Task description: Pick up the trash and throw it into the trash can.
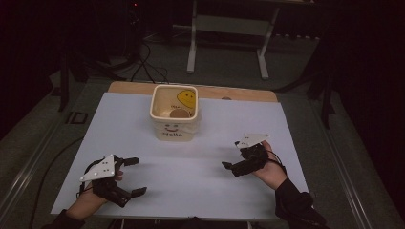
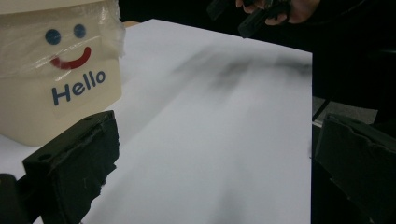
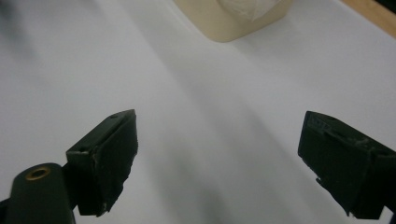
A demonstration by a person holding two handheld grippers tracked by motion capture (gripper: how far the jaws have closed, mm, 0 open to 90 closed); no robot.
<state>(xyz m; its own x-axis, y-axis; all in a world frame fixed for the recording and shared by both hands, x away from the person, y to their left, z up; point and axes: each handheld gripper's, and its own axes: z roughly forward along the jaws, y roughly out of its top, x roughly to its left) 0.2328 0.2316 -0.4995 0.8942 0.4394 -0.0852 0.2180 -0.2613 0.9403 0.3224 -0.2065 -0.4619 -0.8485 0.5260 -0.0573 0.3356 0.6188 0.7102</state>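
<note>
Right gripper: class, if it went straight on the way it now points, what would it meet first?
Probably the bare white sheet: the right gripper, jaws open and empty, tilts down at it. The cream bucket stands farther on.

Left gripper (image 1: pixel 136 175) low at the near left, jaws apart, right gripper (image 1: pixel 231 160) likewise, jaws wide

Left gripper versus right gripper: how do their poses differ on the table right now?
The left gripper sits near the table's front edge, jaws pointing right; the right gripper sits farther back, jaws pointing left. The left gripper's grey plate lies nearly flat, the right gripper's plate tilts up. Both have open jaws with nothing between them, apart from the tub.
</note>
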